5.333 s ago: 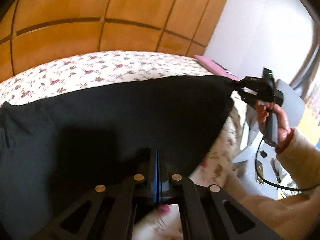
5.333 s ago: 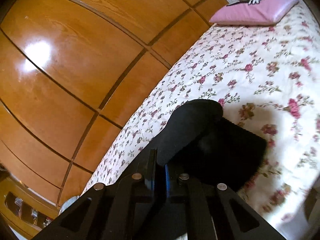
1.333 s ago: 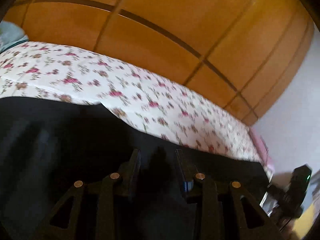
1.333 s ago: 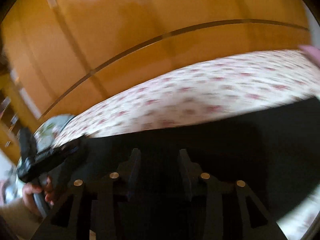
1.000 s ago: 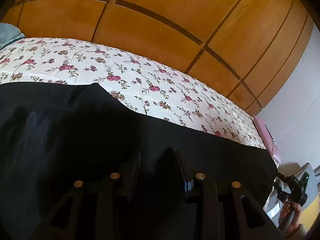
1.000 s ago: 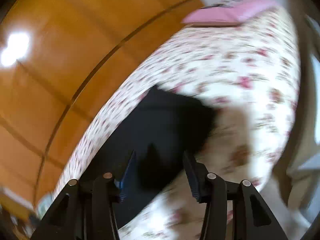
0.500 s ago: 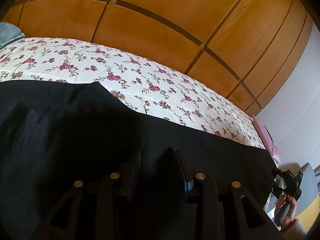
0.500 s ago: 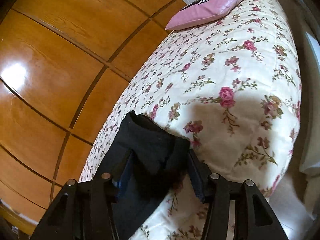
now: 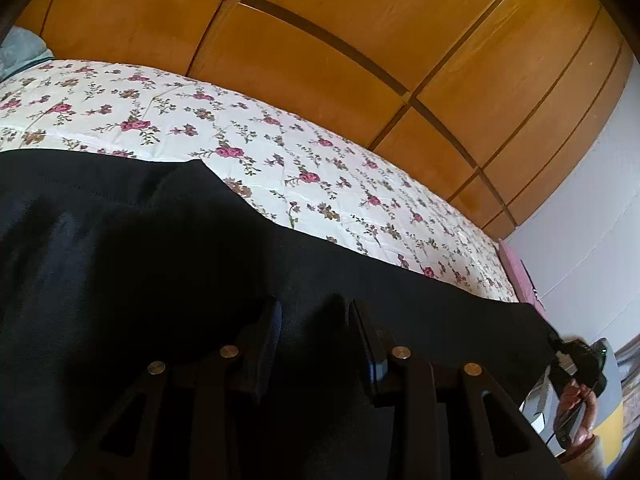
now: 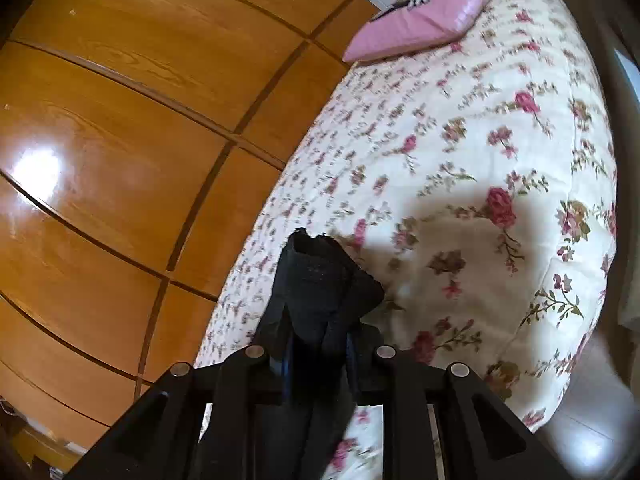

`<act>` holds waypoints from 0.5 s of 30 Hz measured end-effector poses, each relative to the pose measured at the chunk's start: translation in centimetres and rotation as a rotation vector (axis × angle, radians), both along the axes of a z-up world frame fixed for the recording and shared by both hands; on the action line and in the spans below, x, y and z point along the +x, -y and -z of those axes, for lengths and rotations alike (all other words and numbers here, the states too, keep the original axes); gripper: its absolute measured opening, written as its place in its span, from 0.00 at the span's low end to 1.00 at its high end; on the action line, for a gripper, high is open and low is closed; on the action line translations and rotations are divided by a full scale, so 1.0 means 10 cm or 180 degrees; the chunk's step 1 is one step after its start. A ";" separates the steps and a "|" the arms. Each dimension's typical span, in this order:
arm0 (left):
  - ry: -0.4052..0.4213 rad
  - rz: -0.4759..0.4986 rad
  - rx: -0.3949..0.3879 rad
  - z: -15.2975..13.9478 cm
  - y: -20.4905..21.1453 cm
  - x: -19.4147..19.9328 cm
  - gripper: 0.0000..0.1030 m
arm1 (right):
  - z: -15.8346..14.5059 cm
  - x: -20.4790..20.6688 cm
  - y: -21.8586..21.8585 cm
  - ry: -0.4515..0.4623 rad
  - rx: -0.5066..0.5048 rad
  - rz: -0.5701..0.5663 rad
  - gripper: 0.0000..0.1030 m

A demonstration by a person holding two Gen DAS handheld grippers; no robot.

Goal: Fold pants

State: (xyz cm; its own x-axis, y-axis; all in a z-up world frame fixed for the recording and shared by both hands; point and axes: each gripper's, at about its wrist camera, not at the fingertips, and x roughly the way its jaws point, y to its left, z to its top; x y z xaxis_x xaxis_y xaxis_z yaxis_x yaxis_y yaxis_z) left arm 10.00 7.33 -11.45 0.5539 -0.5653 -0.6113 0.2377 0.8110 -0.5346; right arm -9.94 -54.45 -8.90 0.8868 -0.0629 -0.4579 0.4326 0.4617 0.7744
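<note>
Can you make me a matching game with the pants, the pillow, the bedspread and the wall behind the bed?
Things:
1. pants
2. pillow
3. bedspread
4. wall

Looks:
A. shiny orange-brown wood panels
B. pink, lying at the far end of the bed
C. black, spread along the bed, one end bunched between the closing jaws of the right gripper
D. cream with little red roses

Pairs: 1-C, 2-B, 3-D, 4-A
</note>
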 end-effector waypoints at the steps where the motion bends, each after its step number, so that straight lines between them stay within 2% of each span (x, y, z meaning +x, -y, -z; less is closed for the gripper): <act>1: 0.0001 -0.0006 0.0012 -0.03 0.00 -0.02 0.35 | -0.07 0.00 -0.04 0.0004 -0.0040 0.0001 0.20; 4: 0.0024 -0.0033 -0.0005 -0.10 -0.01 -0.11 0.35 | -0.31 -0.01 -0.20 0.0046 -0.0196 -0.0029 0.20; 6: 0.0047 -0.0018 -0.0091 -0.14 -0.03 -0.19 0.36 | -0.51 0.01 -0.37 0.0061 -0.0404 -0.0079 0.20; 9: 0.0085 0.0024 -0.0084 -0.17 -0.03 -0.30 0.36 | -0.81 0.05 -0.67 0.0107 -0.0749 -0.0214 0.20; 12: 0.0144 0.0047 -0.0041 -0.19 -0.06 -0.41 0.36 | -1.13 0.11 -1.02 0.0261 -0.1069 -0.0416 0.20; 15: 0.0144 0.0027 -0.0115 -0.19 -0.16 -0.52 0.36 | -1.38 0.17 -1.38 0.0431 -0.1292 -0.0631 0.20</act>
